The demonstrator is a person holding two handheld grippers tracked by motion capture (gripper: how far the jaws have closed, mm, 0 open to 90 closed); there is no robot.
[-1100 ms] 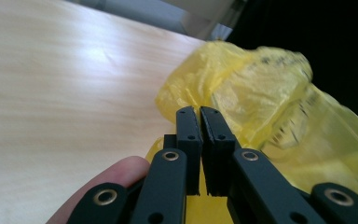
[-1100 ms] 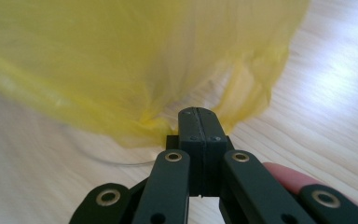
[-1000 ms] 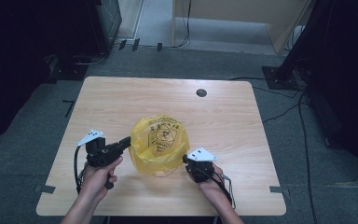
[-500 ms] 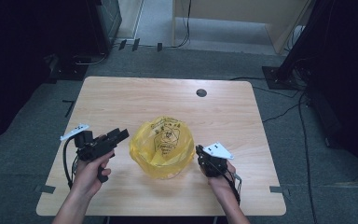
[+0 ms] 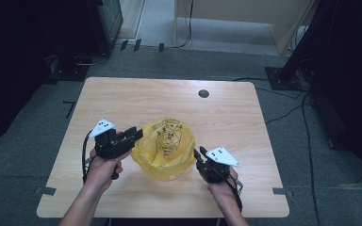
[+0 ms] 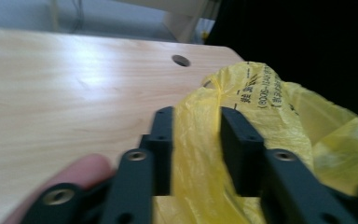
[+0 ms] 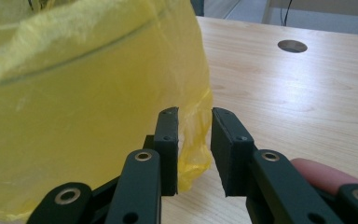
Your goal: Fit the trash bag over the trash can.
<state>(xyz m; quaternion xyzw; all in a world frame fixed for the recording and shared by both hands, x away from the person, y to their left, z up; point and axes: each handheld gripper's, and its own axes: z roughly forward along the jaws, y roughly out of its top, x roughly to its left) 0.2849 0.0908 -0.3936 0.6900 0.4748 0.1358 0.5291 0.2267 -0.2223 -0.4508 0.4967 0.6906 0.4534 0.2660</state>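
Since one second ago both hands have pulled back from the yellow bag [image 5: 166, 148] and come in again; half a second ago the left gripper [image 5: 133, 135] stood well off at the bag's 9 o'clock, now it is back at the rim there. Right gripper [image 5: 198, 156] sits at the bag's 4 o'clock, low on its side.

Bag stands open-mouthed on the wooden table [image 5: 226, 117], slightly toward the person from centre, printed marking facing up-forward; cable hole [image 5: 203, 93] at its 1 o'clock, well apart.

Left gripper view: jaws part-open and have just been closing, a fold of yellow film [image 6: 198, 154] between them, gaps visible both sides, so no clamp yet. Right gripper view: jaws have just been opening, a crumpled edge of film [image 7: 193, 149] between them, touching the left pad, clear of the right one. Not gripped either.

Risks, as I judge: neither side pinches, so a pull now slips off thin film. If one closes first, the bag drags sideways or collapses. Pulling hard apart could stretch or tear it.
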